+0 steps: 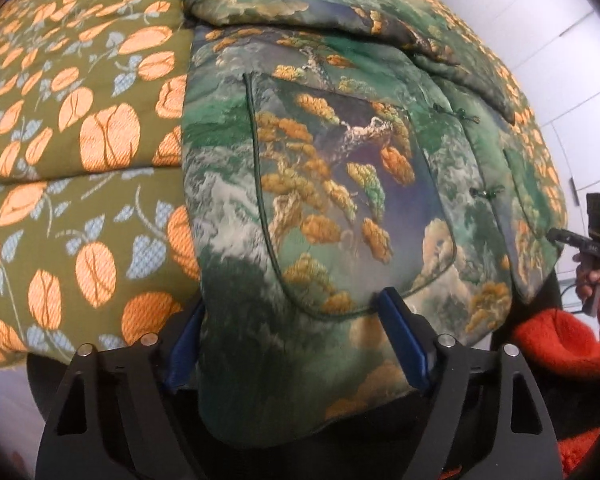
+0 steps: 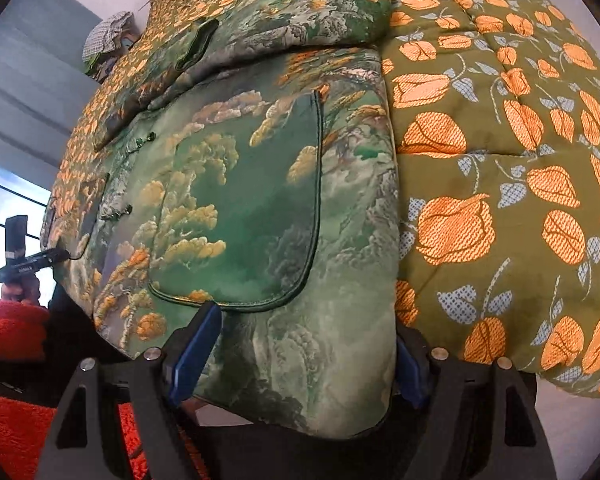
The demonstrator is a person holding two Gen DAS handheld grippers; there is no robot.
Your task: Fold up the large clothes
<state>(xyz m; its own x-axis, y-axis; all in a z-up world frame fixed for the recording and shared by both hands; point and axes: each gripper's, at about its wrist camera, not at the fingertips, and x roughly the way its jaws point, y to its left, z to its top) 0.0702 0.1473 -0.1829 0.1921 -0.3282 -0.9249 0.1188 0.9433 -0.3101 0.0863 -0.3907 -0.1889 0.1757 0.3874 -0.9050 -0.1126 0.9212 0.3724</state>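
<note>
**A:** Hem first, we think. The padded jacket [image 1: 320,184] lies flat on the bed quilt [image 1: 80,140], front side up, with its bottom edge hanging toward us at the lower middle of both views.

**B:** Agreed. Our left tongs [image 1: 296,344] stand spread, one blue pad on each side of the hem corner, the cloth between them but not visibly squeezed. The right tongs [image 2: 300,344] stand the same way, wide apart around the other corner.

**A:** So to do this well, we should close both sets on the full thickness of the hem, not just the top layer, since this looks like thick, slippery stuff.

**B:** And we lift the two corners level, together, carrying them toward the top of the frame so the crease runs straight across.

**A:** Which way does it point?

**B:** Hem at the lower middle, collar end toward the top, where a sleeve [image 2: 284,20] already lies folded across. The long axis runs bottom to top in both views.

**A:** The patch pocket [image 2: 252,208] sits just above our right tongs; best we grip below its edge.

**B:** Yes, or we judge the pocket would bunch.
</note>
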